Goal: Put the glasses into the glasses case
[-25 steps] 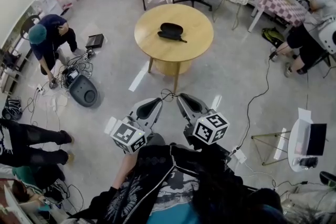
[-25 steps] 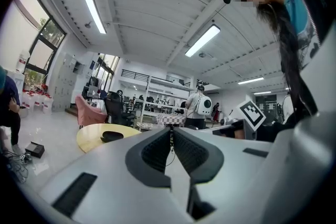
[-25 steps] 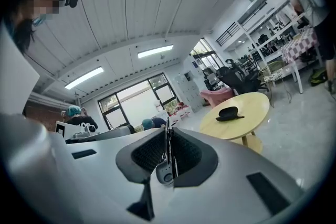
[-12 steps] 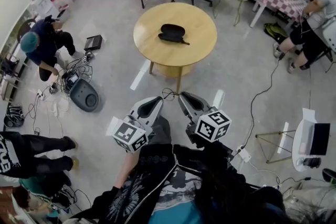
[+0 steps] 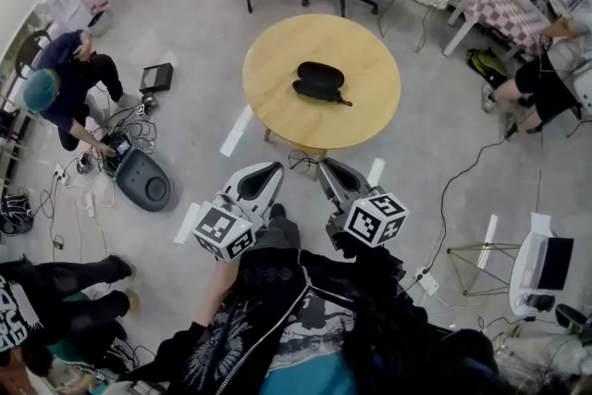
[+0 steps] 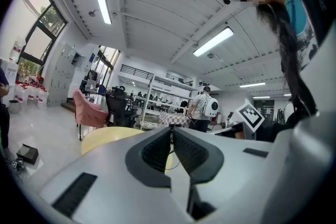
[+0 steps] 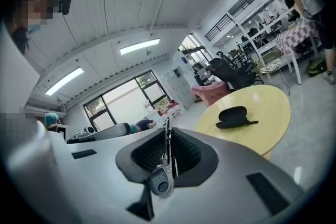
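Glasses case (image 5: 319, 80): mid-surface (image 5: 277, 60), glasses indistinguishable beside it.
Left tool (image 5: 268, 170): closed, empty, well short of the surface.
Right tool (image 5: 331, 167): closed, empty, alongside.
Progress: seemingly unstarted; pickup and casing remain.

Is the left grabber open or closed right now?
Shut. In the left gripper view, the left gripper's two jaws press together at the tips, with nothing between them.
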### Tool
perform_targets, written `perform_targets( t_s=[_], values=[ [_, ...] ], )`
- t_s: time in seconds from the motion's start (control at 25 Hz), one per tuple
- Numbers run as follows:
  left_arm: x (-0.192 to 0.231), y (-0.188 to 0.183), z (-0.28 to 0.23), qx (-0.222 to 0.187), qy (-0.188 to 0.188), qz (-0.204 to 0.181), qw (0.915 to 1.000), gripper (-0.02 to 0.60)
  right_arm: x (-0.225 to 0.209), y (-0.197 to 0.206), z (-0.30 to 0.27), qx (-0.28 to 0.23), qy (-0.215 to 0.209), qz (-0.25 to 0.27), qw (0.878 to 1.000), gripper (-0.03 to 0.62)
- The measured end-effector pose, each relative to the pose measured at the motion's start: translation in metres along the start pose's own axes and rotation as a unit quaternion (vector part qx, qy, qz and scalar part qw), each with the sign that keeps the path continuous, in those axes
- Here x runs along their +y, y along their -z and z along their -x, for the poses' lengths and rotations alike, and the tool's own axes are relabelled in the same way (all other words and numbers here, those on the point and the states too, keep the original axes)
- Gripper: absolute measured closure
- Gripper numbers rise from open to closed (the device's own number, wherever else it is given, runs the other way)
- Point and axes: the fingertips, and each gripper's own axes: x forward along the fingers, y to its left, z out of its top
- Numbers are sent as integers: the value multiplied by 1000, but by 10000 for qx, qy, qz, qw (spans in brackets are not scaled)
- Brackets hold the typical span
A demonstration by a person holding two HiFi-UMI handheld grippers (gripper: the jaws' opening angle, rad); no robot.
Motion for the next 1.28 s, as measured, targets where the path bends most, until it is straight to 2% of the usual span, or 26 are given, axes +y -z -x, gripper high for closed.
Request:
perform_targets(
  t_s=[0.24, 0.6, 1.0, 1.28],
  values=[
    [81, -13, -17, -22, 143, 168, 9998, 558, -18, -17, -67, -6, 352, -109, 9993, 536],
    [147, -12, -32, 61, 412, 380, 9984, 558, -28, -21, -119, 77, 746, -243, 9969, 536],
    [177, -3, -42, 132, 406, 633, 9971, 558, -52, -24, -132, 149, 1009, -485, 9936, 536],
    [184, 26, -59, 514, 385, 645, 9958, 557, -85, -41, -138, 73, 1015, -609, 9929, 536]
  ],
)
